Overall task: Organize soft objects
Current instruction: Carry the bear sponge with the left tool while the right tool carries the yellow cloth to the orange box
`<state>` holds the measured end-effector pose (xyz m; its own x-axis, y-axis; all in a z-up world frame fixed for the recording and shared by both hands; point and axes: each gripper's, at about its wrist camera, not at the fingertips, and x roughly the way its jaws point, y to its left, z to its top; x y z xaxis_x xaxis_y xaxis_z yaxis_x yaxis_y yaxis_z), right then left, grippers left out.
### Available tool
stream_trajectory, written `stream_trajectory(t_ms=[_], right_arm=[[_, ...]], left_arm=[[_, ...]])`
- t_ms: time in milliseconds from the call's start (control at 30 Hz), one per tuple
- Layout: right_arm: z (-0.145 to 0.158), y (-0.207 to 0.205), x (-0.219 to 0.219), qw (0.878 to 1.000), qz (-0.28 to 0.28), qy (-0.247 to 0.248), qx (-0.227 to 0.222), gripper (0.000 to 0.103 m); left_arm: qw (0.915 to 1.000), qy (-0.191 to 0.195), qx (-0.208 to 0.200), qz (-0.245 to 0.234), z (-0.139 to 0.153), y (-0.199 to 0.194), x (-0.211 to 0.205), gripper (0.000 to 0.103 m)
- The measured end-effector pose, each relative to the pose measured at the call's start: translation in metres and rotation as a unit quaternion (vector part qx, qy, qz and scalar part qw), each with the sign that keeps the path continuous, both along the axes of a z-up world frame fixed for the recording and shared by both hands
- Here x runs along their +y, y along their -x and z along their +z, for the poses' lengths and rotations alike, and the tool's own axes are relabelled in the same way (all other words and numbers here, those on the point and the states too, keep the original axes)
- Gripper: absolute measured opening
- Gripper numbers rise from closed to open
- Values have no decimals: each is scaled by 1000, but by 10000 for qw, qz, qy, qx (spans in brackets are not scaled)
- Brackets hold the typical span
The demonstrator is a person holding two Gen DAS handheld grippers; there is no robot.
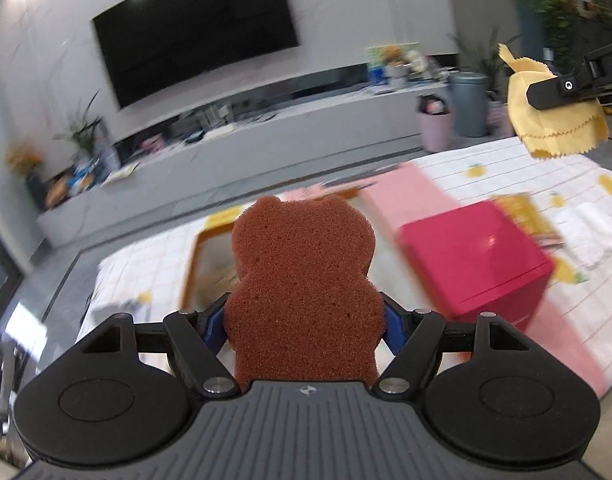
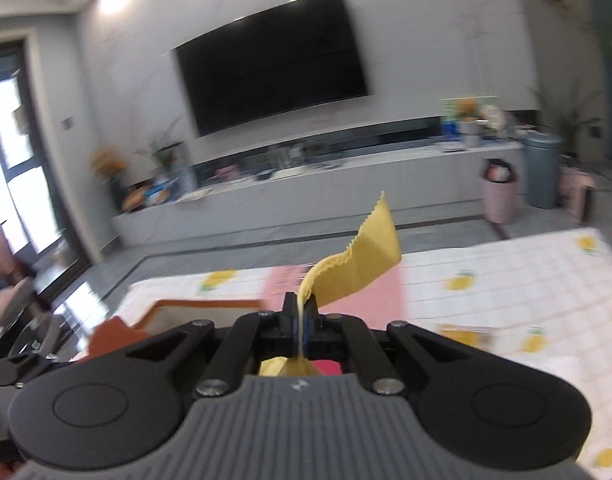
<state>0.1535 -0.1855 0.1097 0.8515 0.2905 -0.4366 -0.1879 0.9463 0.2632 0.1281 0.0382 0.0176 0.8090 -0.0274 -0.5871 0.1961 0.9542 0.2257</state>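
Observation:
My left gripper (image 1: 304,320) is shut on a brown bear-shaped sponge (image 1: 304,272), which stands upright between the blue pads and hides the fingertips. It hangs above the table, over a wooden tray (image 1: 198,256). My right gripper (image 2: 302,322) is shut on a yellow cloth (image 2: 358,268) with zigzag edges, which sticks up past the pads. In the left wrist view the right gripper (image 1: 546,94) shows at the upper right with the yellow cloth (image 1: 558,128) draped from it. In the right wrist view the sponge (image 2: 114,338) shows at the lower left.
A table with a white checked, lemon-print cloth (image 1: 506,168) carries a magenta box (image 1: 478,256), a pink sheet (image 2: 378,300) and the wooden tray (image 2: 198,305). Beyond stand a TV (image 1: 194,40), a long cabinet, a pink bin (image 1: 436,128) and a grey bin (image 1: 470,104).

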Motion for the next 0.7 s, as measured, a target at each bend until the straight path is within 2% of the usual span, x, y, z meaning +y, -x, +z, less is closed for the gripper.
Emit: stream_trajectory(t_ms=[200, 300, 433, 533, 700], right_arm=[[-14, -12, 91, 9956, 825, 422, 161, 0], [-27, -15, 122, 9944, 859, 592, 155, 0], [-41, -20, 142, 9922, 1014, 662, 304, 0], [-50, -21, 154, 9913, 961, 825, 347, 0], [-58, -21, 157, 9908, 866, 983, 346, 0]], left_arm=[[9994, -138, -114, 282, -16, -10, 41, 84], [9995, -2, -51, 299, -24, -21, 50, 84], [9993, 120, 114, 347, -33, -32, 66, 84], [9995, 154, 43, 259, -31, -31, 67, 84], [9950, 945, 285, -127, -24, -35, 60, 83]])
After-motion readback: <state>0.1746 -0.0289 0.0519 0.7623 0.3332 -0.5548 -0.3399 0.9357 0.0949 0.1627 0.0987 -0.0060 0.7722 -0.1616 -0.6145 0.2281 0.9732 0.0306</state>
